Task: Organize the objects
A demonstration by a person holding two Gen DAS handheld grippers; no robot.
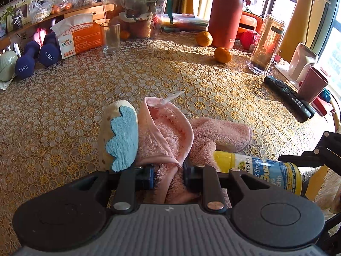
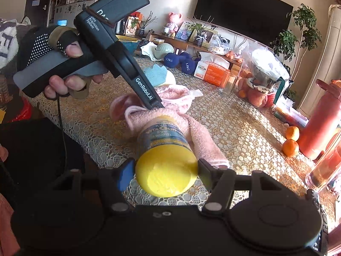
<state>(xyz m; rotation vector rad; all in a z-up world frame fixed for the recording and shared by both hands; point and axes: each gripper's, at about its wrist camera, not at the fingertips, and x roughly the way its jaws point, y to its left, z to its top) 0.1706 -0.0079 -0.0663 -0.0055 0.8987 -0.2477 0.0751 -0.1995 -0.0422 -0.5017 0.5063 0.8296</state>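
A fluffy pink towel (image 1: 166,136) lies crumpled on the lace-covered table (image 1: 149,68); it also shows in the right wrist view (image 2: 198,134). My left gripper (image 1: 168,176) is shut on a fold of it. A cream and blue plush piece (image 1: 119,134) leans against the towel's left side. A vitamin bottle with a yellow cap (image 2: 166,153) lies on its side on the towel; it also shows in the left wrist view (image 1: 260,170). My right gripper (image 2: 164,173) is closed on the yellow cap. The left gripper body (image 2: 119,49) shows, tip down on the towel.
Two oranges (image 1: 222,54), a red flask (image 1: 226,12), a glass jar (image 1: 266,44), a remote (image 1: 289,99) and a maroon cup (image 1: 312,84) stand at the right. A drinking glass (image 1: 110,37), an orange box (image 1: 78,36) and blue dumbbells (image 1: 36,57) stand at the back left.
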